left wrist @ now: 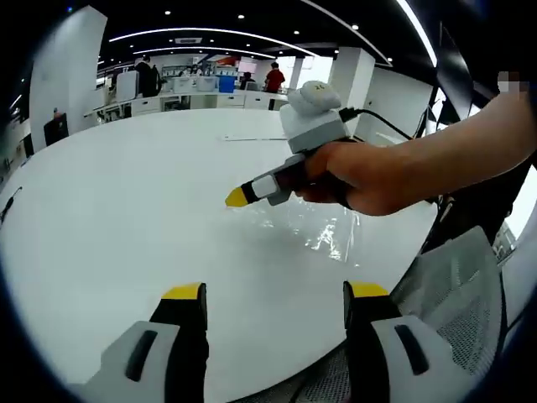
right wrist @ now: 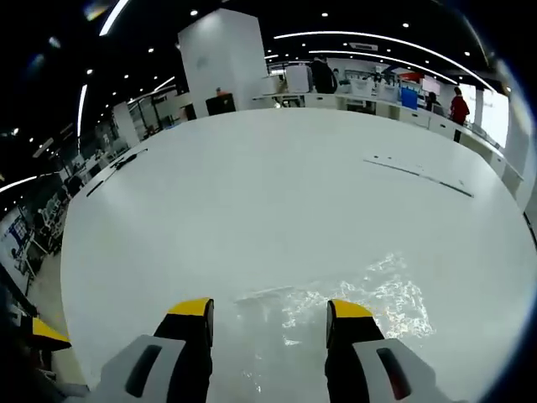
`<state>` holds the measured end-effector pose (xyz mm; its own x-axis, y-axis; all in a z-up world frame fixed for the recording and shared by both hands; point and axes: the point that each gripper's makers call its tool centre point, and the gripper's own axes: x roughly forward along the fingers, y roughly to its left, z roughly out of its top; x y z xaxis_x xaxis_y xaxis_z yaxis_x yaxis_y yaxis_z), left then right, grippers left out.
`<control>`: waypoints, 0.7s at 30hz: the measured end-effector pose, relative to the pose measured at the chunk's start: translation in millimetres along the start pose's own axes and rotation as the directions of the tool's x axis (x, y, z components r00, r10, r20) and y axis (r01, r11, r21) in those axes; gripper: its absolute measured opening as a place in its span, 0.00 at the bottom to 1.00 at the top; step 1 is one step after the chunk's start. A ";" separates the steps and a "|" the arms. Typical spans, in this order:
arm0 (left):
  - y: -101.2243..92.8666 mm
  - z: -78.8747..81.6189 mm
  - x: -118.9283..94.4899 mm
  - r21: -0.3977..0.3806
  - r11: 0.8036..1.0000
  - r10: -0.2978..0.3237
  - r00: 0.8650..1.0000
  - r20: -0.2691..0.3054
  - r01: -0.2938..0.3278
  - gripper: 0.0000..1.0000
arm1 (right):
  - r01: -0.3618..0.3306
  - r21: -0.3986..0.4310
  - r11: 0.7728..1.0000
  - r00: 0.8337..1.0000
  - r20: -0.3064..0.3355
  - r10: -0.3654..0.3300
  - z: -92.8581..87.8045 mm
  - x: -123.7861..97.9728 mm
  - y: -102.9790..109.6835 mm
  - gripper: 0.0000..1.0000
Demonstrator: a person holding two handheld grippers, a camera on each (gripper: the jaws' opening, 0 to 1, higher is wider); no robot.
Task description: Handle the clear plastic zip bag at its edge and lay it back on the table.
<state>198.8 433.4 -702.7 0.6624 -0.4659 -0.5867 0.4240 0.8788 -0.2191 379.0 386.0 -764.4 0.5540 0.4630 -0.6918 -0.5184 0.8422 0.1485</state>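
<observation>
The clear plastic zip bag lies flat on the white desk, its crinkled film catching the ceiling lights; in the left gripper view the same bag shows as a glossy patch near the desk's near edge. In the right gripper view the right tool hovers over the bag with its two yellow-tipped jaws parted and nothing between them, the bag's near edge lying between and ahead of the tips. In the left gripper view that right tool comes in from the right, held in a person's hand, its yellow tip just above the bag's far edge. The left tool has its jaws spread wide and empty over bare desk, just beside the bag. A mesh chair back sits at the desk's edge below the person's arm. Farther across the desk a thin long strip lies well apart from the bag. Beyond the desk, an office with white counters and a person in red can be seen.
</observation>
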 end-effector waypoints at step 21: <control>3.0 -1.5 2.5 -0.040 0.999 -0.010 1.000 -0.002 0.010 0.64 | 0.047 -0.109 0.993 0.999 0.011 -0.046 -0.9 11.8 -17.2 0.32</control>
<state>200.8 435.0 -706.0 0.6566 -0.4745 -0.5862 0.4056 0.8775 -0.2559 393.9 376.8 -775.7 0.5846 0.4272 -0.6898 -0.5598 0.8277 0.0383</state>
